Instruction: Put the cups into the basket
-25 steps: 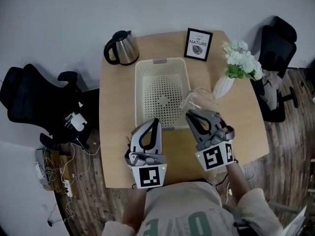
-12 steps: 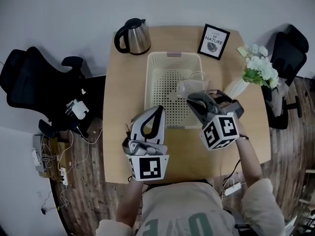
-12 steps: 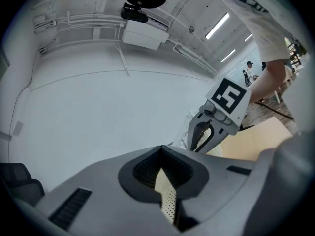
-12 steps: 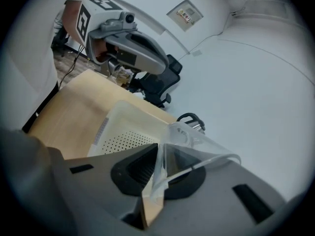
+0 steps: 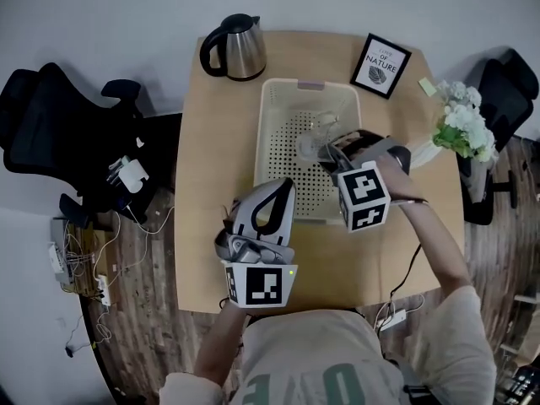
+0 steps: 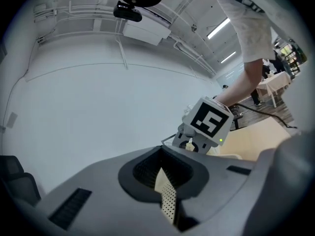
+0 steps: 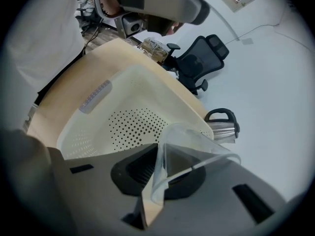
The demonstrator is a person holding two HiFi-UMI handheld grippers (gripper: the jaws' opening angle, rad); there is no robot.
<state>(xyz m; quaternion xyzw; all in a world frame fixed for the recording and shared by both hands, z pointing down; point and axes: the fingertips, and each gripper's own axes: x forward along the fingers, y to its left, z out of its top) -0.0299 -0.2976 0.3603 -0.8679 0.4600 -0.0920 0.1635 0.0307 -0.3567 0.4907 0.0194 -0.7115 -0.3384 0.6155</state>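
Observation:
A clear plastic cup (image 5: 312,144) hangs over the inside of the cream perforated basket (image 5: 278,108), towards its right half. My right gripper (image 5: 332,148) is shut on the cup's rim. In the right gripper view the cup (image 7: 197,151) sits tilted between the jaws, its wall pinched, with the basket (image 7: 123,97) below it. My left gripper (image 5: 272,202) hovers at the basket's near left edge, its jaws together and nothing in them. The left gripper view shows only a sliver of basket mesh (image 6: 167,200) past the closed jaws.
A steel kettle (image 5: 240,45) stands at the table's far left corner, beside it a framed print (image 5: 381,64). A vase of white flowers (image 5: 460,129) is at the right edge. Black office chairs (image 5: 51,142) stand left and right of the wooden table (image 5: 202,184).
My right gripper has carried the clear cup from beside the basket's right rim to over its inside. The left gripper has stayed near the basket's front edge.

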